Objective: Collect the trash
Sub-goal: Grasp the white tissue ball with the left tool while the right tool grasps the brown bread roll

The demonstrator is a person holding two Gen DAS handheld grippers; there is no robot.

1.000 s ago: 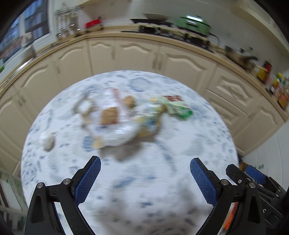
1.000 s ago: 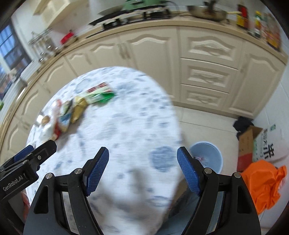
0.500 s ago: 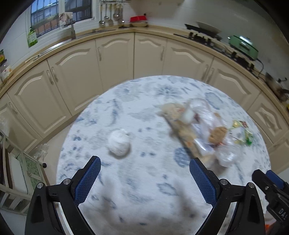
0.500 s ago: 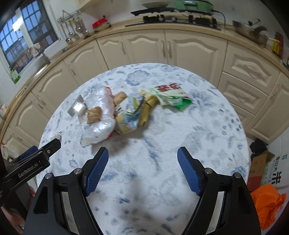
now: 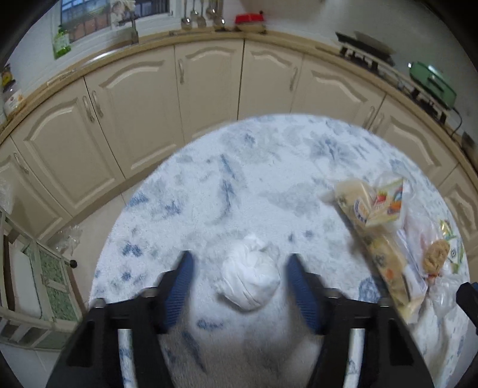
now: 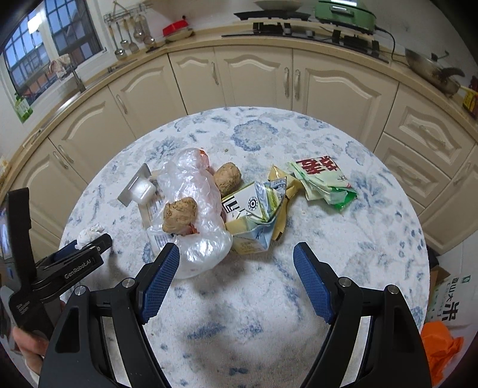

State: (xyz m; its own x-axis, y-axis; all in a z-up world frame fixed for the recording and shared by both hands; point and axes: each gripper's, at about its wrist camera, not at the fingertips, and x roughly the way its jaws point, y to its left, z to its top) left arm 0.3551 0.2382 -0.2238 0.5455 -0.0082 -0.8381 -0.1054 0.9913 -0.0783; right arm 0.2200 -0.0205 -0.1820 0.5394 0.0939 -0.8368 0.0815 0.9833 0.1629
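My left hand-held gripper (image 5: 239, 277) was closing around a white crumpled wad of tissue (image 5: 249, 279) that lay on the round bench (image 5: 239, 179); the wad sat between the blue pads (image 5: 179, 286), which had not yet touched it on either side. My right hand-held gripper (image 6: 236, 277) hung released over the near part of the bench, jaws spread wide with nothing between them.

Just beyond its left finger lay a clear plastic bag (image 6: 191, 203) with a brown lump (image 6: 179, 213) resting on it. Beside the bag stood a crushed milk carton (image 6: 254, 212), touching it, and a second brown lump (image 6: 227, 177) sat just behind. A small white cup on a grey card (image 6: 139, 188) lay at the far left of the bag. Further right was a flattened green and white wrapper (image 6: 325, 180) with red lettering, apart from the carton.

Beyond the bench ran cream cabinets (image 6: 254, 77), and on the counter above them a green pot (image 6: 343, 10) sat on the stove.
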